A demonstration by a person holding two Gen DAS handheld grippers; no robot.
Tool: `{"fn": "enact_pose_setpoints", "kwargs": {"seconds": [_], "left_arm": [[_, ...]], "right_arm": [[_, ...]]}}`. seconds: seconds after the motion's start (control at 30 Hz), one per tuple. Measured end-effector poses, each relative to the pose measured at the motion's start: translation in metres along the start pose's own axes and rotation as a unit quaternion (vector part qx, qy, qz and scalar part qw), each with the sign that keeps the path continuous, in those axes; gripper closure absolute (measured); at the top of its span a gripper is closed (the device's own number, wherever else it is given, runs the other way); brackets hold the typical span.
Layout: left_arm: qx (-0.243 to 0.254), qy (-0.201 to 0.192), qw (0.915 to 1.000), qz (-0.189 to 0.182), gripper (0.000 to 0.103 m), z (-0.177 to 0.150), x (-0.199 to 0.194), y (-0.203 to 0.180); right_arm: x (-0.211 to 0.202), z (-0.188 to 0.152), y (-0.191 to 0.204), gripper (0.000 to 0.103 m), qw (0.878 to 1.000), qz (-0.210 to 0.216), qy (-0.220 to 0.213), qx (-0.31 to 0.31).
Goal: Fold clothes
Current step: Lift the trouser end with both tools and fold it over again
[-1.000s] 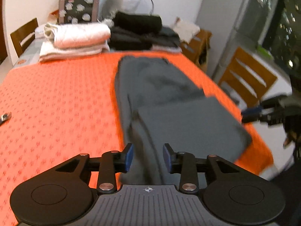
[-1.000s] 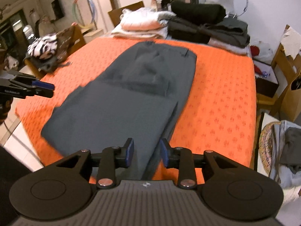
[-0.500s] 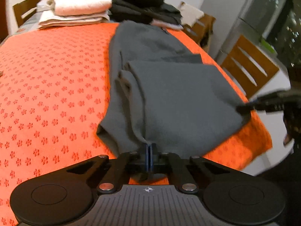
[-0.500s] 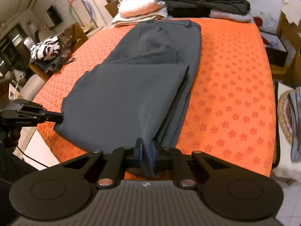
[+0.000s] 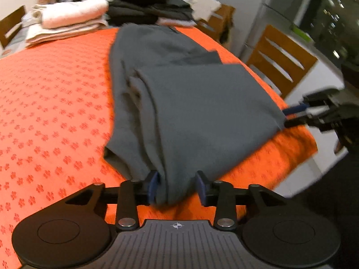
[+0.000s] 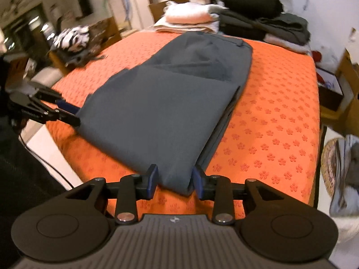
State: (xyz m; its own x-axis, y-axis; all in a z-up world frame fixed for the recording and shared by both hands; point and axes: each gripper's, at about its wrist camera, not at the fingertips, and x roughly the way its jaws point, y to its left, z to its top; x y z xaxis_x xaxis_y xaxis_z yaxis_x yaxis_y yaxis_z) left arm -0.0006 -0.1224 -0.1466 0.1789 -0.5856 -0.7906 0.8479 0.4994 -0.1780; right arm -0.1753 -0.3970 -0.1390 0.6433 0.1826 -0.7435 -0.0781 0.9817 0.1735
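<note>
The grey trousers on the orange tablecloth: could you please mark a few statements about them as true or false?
1. The grey trousers lie on an orange tablecloth with a flower pattern. True.
2. The trousers are spread out in a single flat layer. False: a folded-over layer lies on top of their near part.
3. Stacks of folded clothes sit beyond the far end of the trousers. True.
4. The left gripper is shut with nothing between its jaws. False: its jaws have just been opening and stand apart, with a corner of the trousers between them.
</note>
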Motion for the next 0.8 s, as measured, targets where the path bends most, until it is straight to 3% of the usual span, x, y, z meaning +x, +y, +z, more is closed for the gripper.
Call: {"fn": "enact_pose_setpoints", "kwargs": {"seconds": [0.2, 0.27, 0.3, 0.37, 0.6, 0.8], "left_arm": [[0.034, 0.001, 0.9993, 0.015, 0.060, -0.005, 0.014, -0.012], [0.046, -0.008, 0.9987, 0.018, 0.082, -0.005, 0.012, -0.015], [0.048, -0.012, 0.9987, 0.015, 0.085, -0.005, 0.010, -0.017], [0.049, -0.024, 0.9985, 0.009, 0.093, -0.005, 0.003, -0.020], [0.000, -0.062, 0.9979, -0.018, 0.094, 0.014, -0.042, -0.012], [-0.047, -0.082, 0.9939, -0.056, 0.094, 0.044, -0.087, -0.005]], "right_arm": [[0.020, -0.001, 0.012, 0.065, 0.997, -0.009, 0.011, -0.077], [0.022, 0.000, 0.015, 0.076, 0.996, -0.007, 0.007, -0.090], [0.022, 0.000, 0.017, 0.079, 0.995, -0.005, 0.005, -0.097], [0.017, 0.004, 0.016, 0.086, 0.996, 0.001, 0.001, -0.087], [-0.024, 0.026, 0.015, 0.089, 0.998, 0.041, -0.022, -0.035], [-0.062, 0.042, 0.005, 0.089, 0.992, 0.104, -0.015, 0.071]]}}
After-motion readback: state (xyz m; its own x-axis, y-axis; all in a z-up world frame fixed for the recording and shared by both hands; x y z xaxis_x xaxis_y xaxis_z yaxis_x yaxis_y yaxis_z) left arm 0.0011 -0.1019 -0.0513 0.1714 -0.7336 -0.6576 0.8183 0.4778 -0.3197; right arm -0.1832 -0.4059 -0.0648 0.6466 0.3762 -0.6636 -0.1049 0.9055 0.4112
